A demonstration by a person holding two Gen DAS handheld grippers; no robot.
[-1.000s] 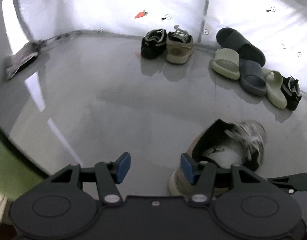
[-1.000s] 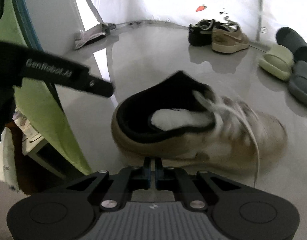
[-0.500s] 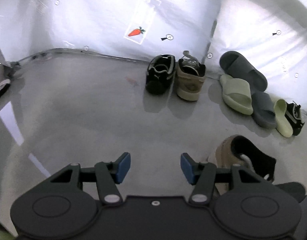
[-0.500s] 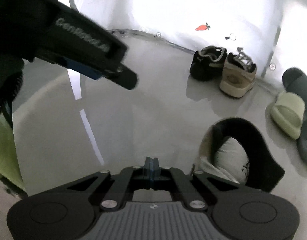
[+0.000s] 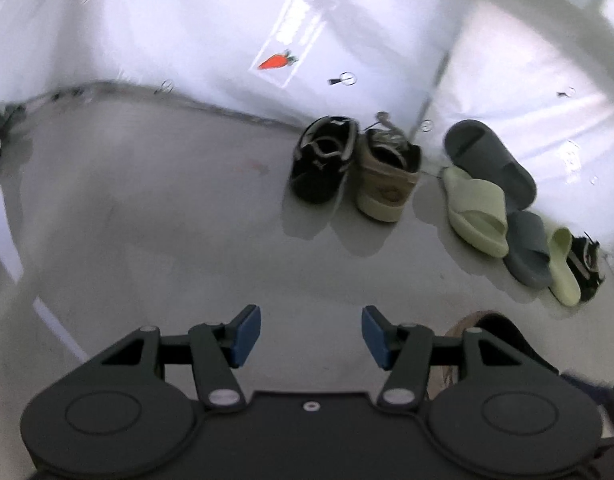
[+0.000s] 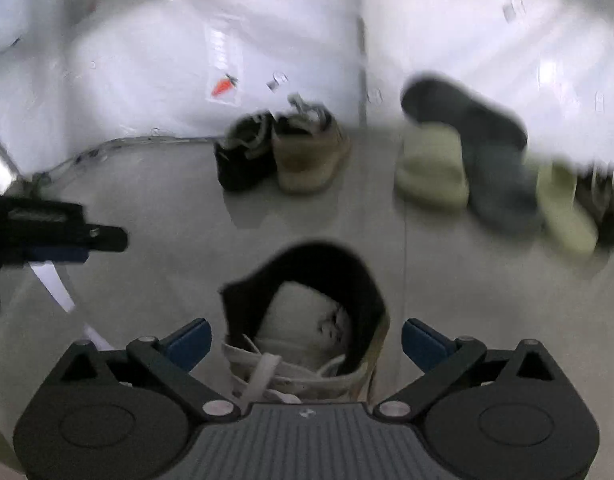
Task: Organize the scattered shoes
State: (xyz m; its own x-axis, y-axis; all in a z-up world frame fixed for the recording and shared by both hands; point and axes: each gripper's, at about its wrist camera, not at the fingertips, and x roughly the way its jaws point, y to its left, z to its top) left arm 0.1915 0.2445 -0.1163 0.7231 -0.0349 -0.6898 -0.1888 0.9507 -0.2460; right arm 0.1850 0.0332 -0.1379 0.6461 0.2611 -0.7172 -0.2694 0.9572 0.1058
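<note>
Grey glossy floor (image 5: 155, 216) meeting a white wall (image 5: 187, 28) that carries a small carrot sticker (image 5: 276, 60).

Right tool (image 6: 306, 340): seen from its own wrist camera, jaws spread wide, one blue pad (image 6: 187, 339) on either side of the tan sneaker (image 6: 307, 320). The pads stand apart from the shoe; nothing is gripped. The sneaker sits on the floor directly ahead of this tool, its dark-lined opening facing the camera, pale insole and white laces visible.

Left tool (image 5: 311, 334): jaws likewise wide apart and empty, hovering over bare floor. In its view only the heel of the tan sneaker shows at the lower right edge, partly hidden behind the tool's right arm. In the right wrist view, the left tool appears as a dark bar at the left edge.

Along the wall, from left to right: a black sneaker (image 5: 323, 158) touching a second tan sneaker (image 5: 389, 176), both set side by side; then, well apart from these, a loose cluster made up of a dark grey slide (image 5: 489, 160), a pale green slide (image 5: 477, 210) overlapping it, a second grey slide (image 5: 529, 248), a second green slide (image 5: 563, 266) and another black sneaker (image 5: 587, 262) at the far right. The right wrist view of this cluster is motion-blurred.
</note>
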